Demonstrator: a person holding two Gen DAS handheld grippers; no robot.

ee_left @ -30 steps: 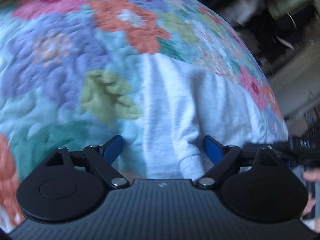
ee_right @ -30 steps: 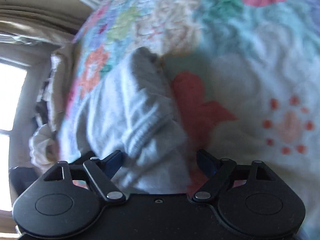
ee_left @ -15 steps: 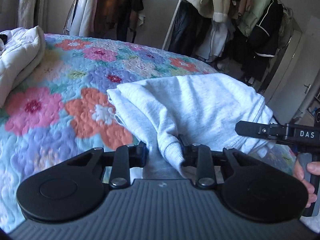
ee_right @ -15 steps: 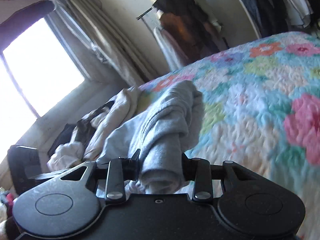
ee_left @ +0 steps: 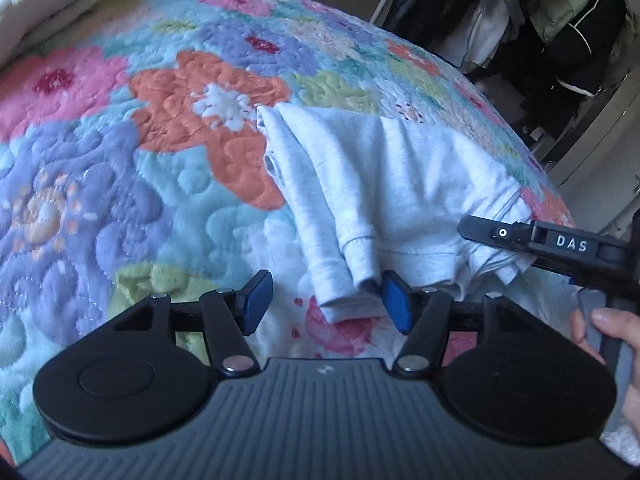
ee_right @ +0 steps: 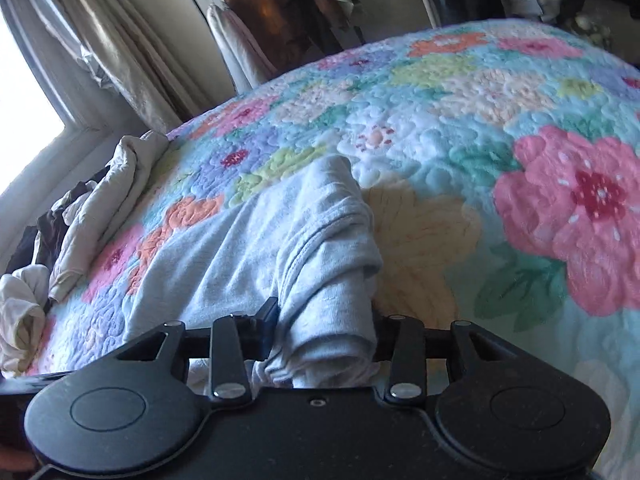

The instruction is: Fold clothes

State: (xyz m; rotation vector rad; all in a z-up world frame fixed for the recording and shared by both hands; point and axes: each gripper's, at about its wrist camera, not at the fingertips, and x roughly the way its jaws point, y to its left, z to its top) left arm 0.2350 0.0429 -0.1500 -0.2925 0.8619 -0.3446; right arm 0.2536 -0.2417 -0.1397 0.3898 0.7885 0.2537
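While the left gripper (ee_left: 326, 300) points down at the bed, its jaws are parting: the blue pads (ee_left: 394, 306) stand well apart, and a ribbed cuff (ee_left: 360, 258) of the grey sweatshirt (ee_left: 384, 176) lies between them. The cuff's edge touches the right-hand pad only; the left-hand pad is clear of the cloth, so nothing is clamped.

In its own view, the right gripper (ee_right: 326, 332) has a thick rolled bundle of the same sweatshirt (ee_right: 328, 264) filling the gap between its fingers. Its jaws are easing apart too, yet the cloth is still packed against both sides, and the grip reads as held. From the left wrist view, the right gripper (ee_left: 500, 236) reaches in from the right edge, its tip at the garment's folded hem, with a hand (ee_left: 612, 344) on its handle.

The sweatshirt lies on the floral quilt (ee_left: 120, 160), partly folded, with one sleeve laid across the body and seams showing. It sits near the bed's near edge. Other pale garments (ee_right: 100, 200) are heaped at the far side of the bed, well apart.
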